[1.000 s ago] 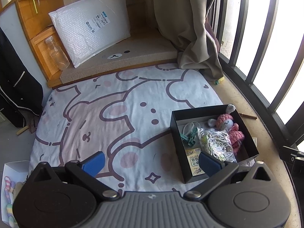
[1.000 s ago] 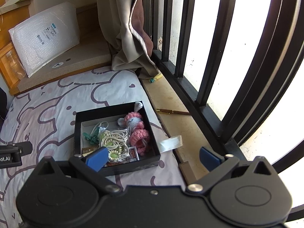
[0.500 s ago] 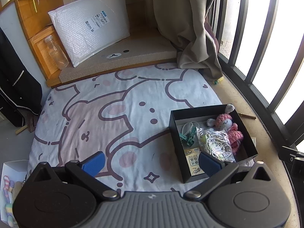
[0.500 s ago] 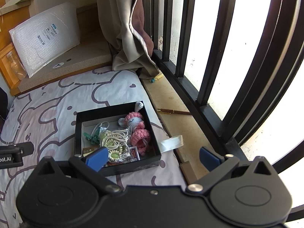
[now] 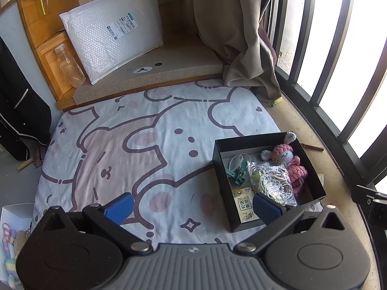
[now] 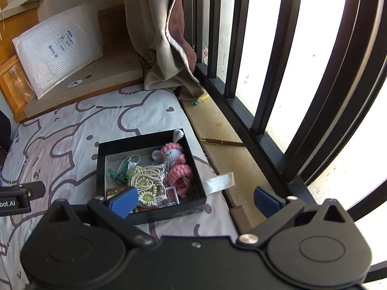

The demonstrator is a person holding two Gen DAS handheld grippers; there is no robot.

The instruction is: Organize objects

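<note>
A black open box (image 5: 219,166) (image 6: 101,166) lies on the cartoon-print mattress (image 5: 135,149). Inside it are a pink crochet doll (image 5: 287,159) (image 6: 175,159), a bagged bundle of white cord with green beads (image 5: 271,181) (image 6: 145,181), green clips (image 5: 238,174) (image 6: 118,174) and small cards (image 5: 245,207). My left gripper (image 5: 193,206) hangs open above the mattress, its right finger over the box's near edge. Wide open too, my right gripper (image 6: 193,199) hovers over the box's near right corner with nothing held.
A bubble-wrap mailer (image 5: 113,38) and a clear bottle (image 5: 69,66) lean at the far ledge. A beige curtain (image 5: 239,36) and black window bars (image 6: 271,72) line the right. A brown pen (image 6: 222,142) lies on the sill. A white box of toys (image 5: 11,229) sits low left.
Both views have shifted only slightly; the box sits a little higher and further left in the left wrist view. Both grippers stay open and empty.
</note>
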